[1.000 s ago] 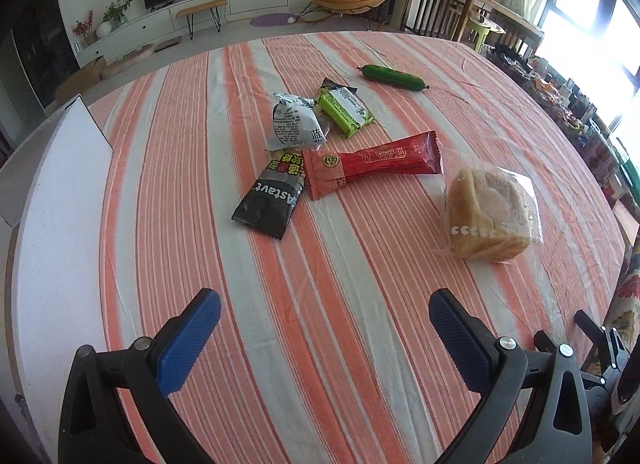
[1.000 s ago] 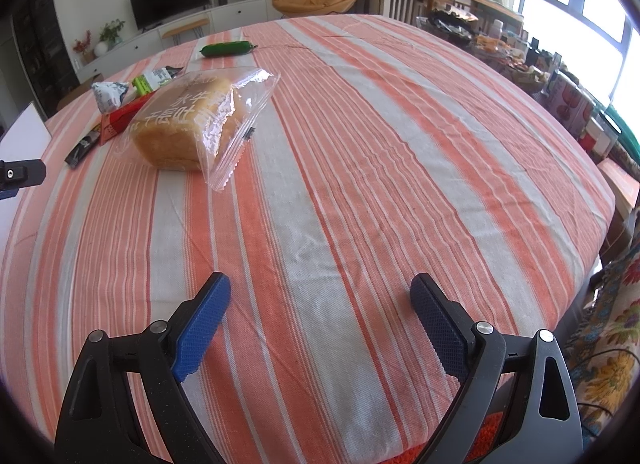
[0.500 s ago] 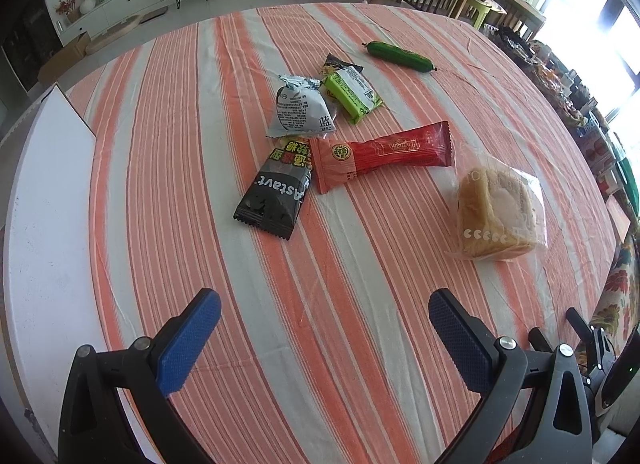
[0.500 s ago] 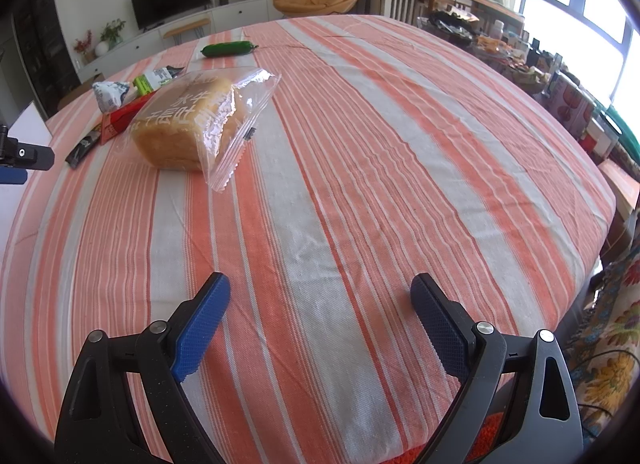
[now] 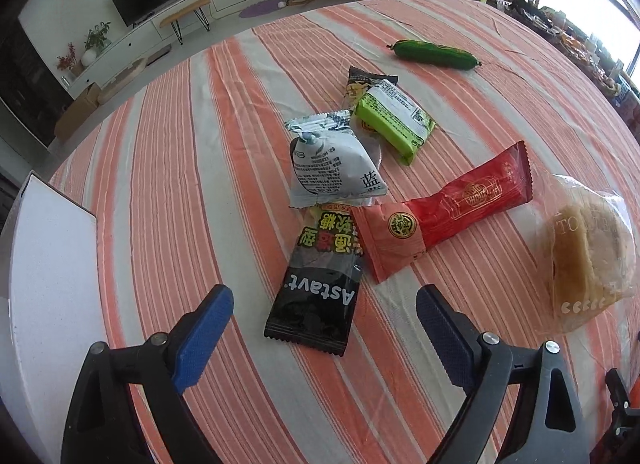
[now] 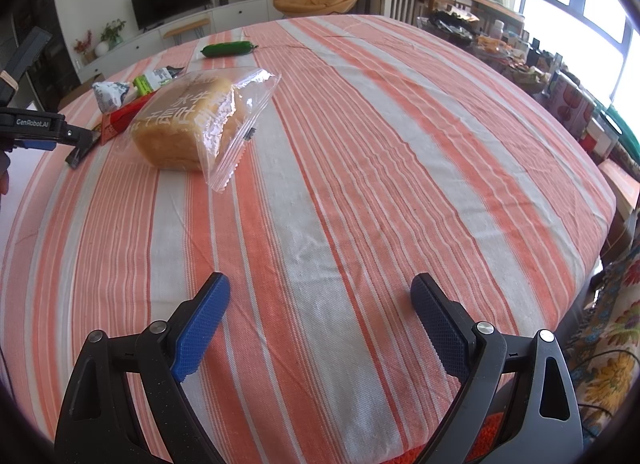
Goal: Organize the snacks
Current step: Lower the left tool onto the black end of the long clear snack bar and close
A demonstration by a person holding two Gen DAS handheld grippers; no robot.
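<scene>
Snacks lie on the striped tablecloth (image 5: 168,192). A black packet (image 5: 320,284) lies just ahead of my open left gripper (image 5: 324,304), between its fingers. Beyond it are a red packet (image 5: 444,216), a grey-white packet (image 5: 332,164), a green packet (image 5: 394,120) on a dark packet (image 5: 362,82), and a green sausage (image 5: 432,54). A bagged bread loaf (image 5: 588,260) lies right; it also shows in the right wrist view (image 6: 192,124). My right gripper (image 6: 320,300) is open and empty over bare cloth. The left gripper (image 6: 44,132) shows at the far left there.
A white board or box (image 5: 44,264) sits at the table's left edge. The table's right edge (image 6: 600,184) drops to cluttered shelves and a floral fabric. A TV stand, chair and plants stand far behind.
My left gripper has moved forward and down toward the snacks, so the black packet now lies between its fingers. The right gripper has stayed still.
</scene>
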